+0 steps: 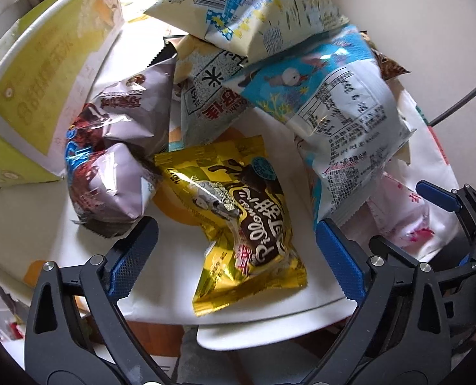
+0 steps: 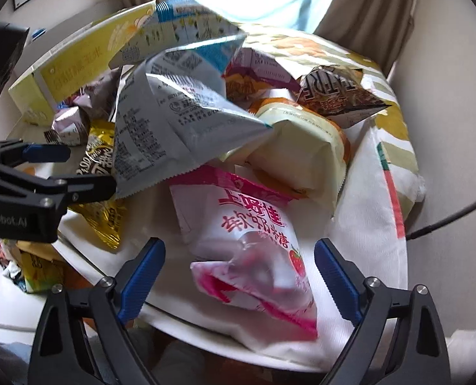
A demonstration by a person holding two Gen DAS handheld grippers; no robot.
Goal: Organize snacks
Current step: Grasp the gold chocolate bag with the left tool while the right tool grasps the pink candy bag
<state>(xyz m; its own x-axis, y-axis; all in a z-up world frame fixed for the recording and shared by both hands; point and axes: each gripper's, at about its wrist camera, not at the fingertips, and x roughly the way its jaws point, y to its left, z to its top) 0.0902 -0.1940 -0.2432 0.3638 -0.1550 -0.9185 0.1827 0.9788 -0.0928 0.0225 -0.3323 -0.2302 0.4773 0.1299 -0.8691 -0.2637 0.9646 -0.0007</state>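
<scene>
A heap of snack packets lies on a white cloth-covered table [image 1: 302, 308]. My left gripper [image 1: 238, 243] is open, its blue pads either side of a yellow-and-brown chocolate packet [image 1: 247, 221] lying flat. A purple-grey packet [image 1: 119, 179] sits just left of it. My right gripper [image 2: 239, 263] is open around a pink-and-white strawberry candy packet [image 2: 254, 256]. The left gripper also shows in the right wrist view [image 2: 55, 166], and the right gripper's finger shows in the left wrist view [image 1: 440, 195]. A blue-and-white packet [image 1: 340, 112] overhangs the pile.
A yellow-green carton [image 1: 45, 80] stands at the left of the heap. A cream packet [image 2: 298, 157] and a brown packet [image 2: 337, 96] lie at the back right. A patterned cushion [image 2: 395, 147] lies behind. The table's near edge [image 2: 205, 333] is close below. A black cable [image 2: 446, 218] hangs at right.
</scene>
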